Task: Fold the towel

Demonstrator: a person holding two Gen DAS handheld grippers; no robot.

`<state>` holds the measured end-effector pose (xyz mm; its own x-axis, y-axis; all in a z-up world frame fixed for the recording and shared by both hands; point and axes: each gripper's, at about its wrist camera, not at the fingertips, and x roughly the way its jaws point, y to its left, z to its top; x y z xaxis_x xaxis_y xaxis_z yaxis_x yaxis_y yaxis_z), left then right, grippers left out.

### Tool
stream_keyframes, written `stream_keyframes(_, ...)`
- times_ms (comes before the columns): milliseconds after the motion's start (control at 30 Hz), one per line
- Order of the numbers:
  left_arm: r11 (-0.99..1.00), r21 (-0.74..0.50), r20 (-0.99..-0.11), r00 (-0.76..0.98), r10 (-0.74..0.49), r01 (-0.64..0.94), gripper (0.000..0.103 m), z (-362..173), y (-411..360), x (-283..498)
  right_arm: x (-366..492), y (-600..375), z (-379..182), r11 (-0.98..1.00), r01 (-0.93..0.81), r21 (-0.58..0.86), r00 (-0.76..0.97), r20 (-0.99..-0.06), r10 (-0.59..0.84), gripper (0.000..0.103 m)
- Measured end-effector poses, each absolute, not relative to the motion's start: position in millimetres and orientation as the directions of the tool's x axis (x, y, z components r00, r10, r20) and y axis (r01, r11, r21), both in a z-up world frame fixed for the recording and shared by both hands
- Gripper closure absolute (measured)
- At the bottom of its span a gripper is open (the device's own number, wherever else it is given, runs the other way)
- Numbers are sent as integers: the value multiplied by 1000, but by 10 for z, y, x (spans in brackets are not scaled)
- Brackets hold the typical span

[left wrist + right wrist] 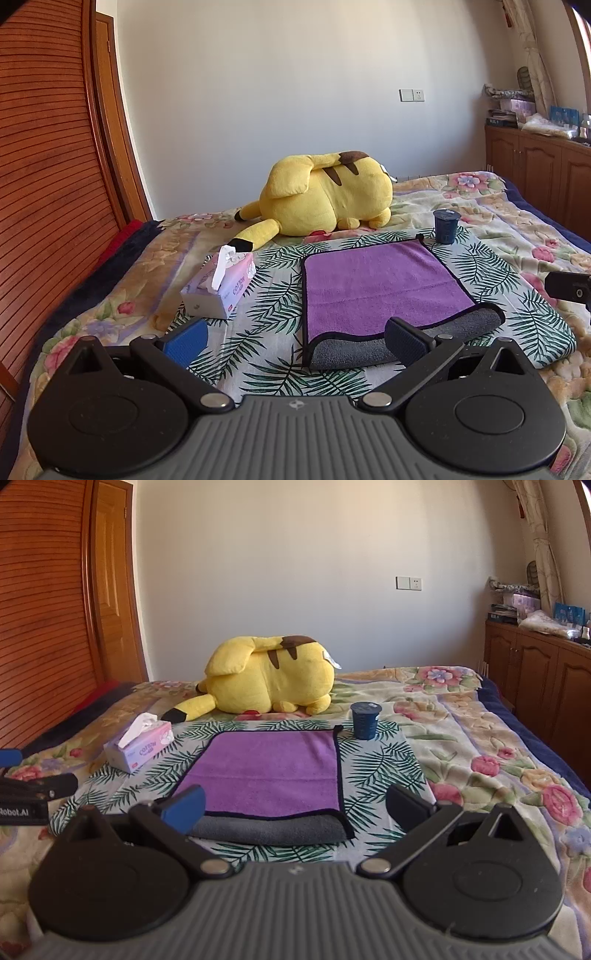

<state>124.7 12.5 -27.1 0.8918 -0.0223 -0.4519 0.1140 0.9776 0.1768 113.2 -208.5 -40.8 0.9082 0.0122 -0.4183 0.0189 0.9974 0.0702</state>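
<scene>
A purple towel with a dark border and grey underside lies folded over on a leaf-patterned cloth on the bed; its grey folded edge faces me. It also shows in the right wrist view. My left gripper is open and empty, just short of the towel's near left corner. My right gripper is open and empty, its fingers spread either side of the towel's near edge. The left gripper's body shows at the left edge of the right wrist view.
A pink tissue box stands left of the towel. A dark blue cup stands at the towel's far right corner. A yellow plush toy lies behind. A wooden wardrobe is on the left, cabinets on the right.
</scene>
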Motion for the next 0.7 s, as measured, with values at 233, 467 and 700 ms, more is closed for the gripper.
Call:
stream_keyframes(233,976,181,-465,885,-21,118,16,-363,124,1468,1336,-2062,-464,998,1,69,901,-432,29,0)
stream_keyframes(467,979,165,-469,883,-30,121,16,-459,115,1716,1524,-2066,-530,998,-8,59,895,-444,34,0)
stream_keyframes(700,979,150,-491,870,-46,137,16,-557,118,1948,1723,-2075,-624,999,-15,46,885,-463,34,0)
